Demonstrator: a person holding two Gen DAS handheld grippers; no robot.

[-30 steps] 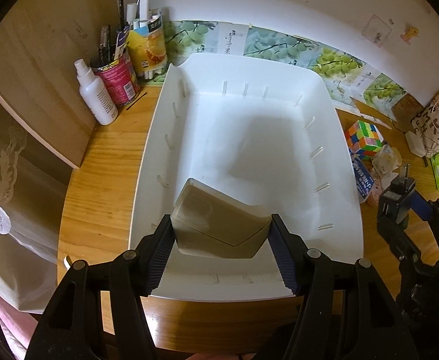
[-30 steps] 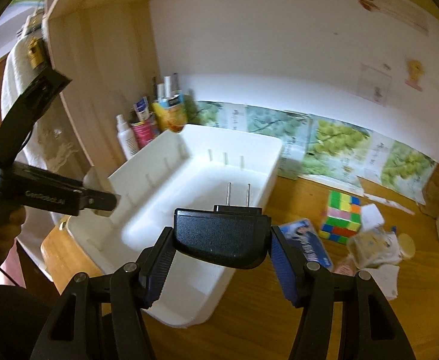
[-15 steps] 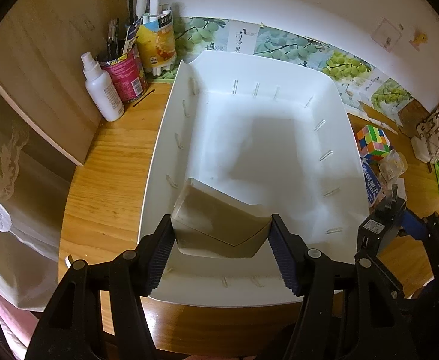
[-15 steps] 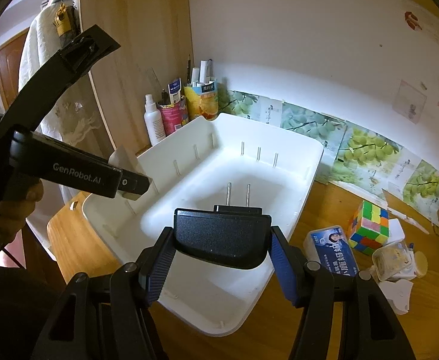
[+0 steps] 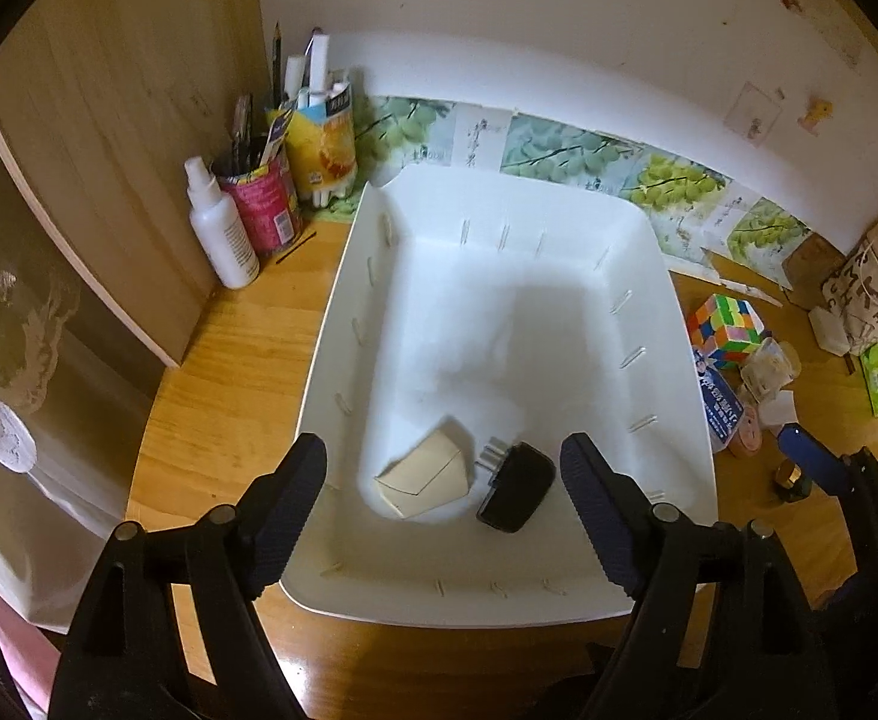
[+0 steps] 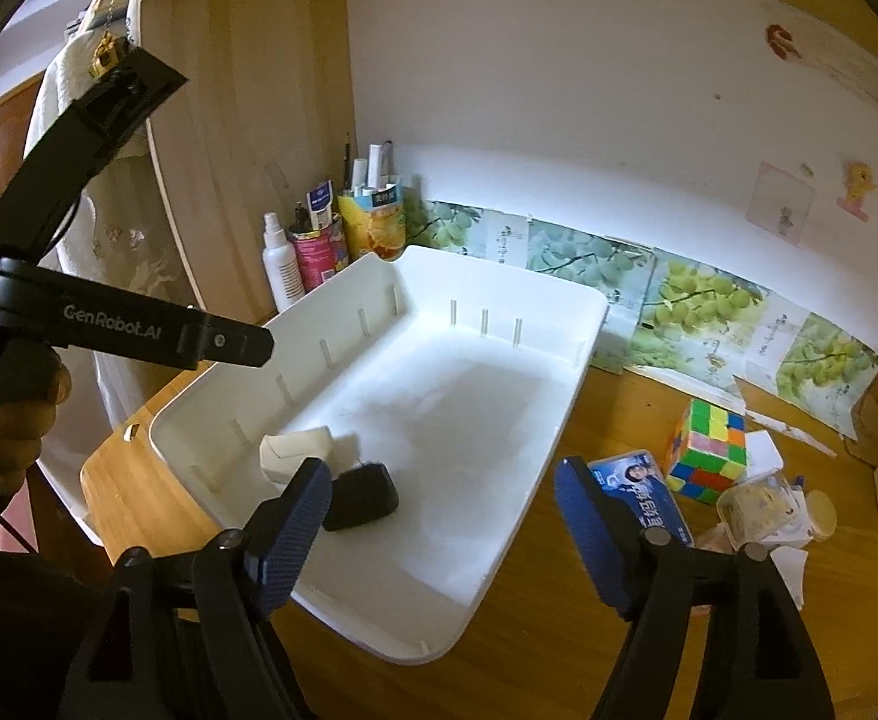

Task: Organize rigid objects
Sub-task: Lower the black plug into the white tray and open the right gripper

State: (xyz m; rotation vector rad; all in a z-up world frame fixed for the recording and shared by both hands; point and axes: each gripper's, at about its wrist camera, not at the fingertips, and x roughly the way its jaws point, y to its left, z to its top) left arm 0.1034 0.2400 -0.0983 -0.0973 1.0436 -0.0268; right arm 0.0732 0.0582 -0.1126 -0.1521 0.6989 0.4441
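A white tray [image 5: 673, 324] sits on the wooden desk. On its floor near the front lie a beige box [image 5: 424, 477] and a black plug adapter [image 5: 514, 486], side by side. My left gripper [image 5: 442, 510] hangs above them, its jaws opening, with nothing pressed between the pads. My right gripper [image 6: 442, 519] hovers over the tray's [image 6: 583, 360] near right rim, jaws opening and empty. From that side the beige box [image 6: 292, 450] and the black adapter [image 6: 361, 495] lie just past its left finger. A hand holds the left gripper's handle at the left edge.
A white spray bottle [image 5: 220, 234], a red can of pens [image 5: 259, 204] and a yellow carton [image 5: 322, 144] stand at the back left. Right of the tray lie a colour cube [image 6: 706, 450], a blue packet [image 6: 643, 492] and small clutter. A wooden panel stands at left.
Both grippers opened. The beige box dropped from the left gripper and the black adapter from the right; both now lie on the tray floor.
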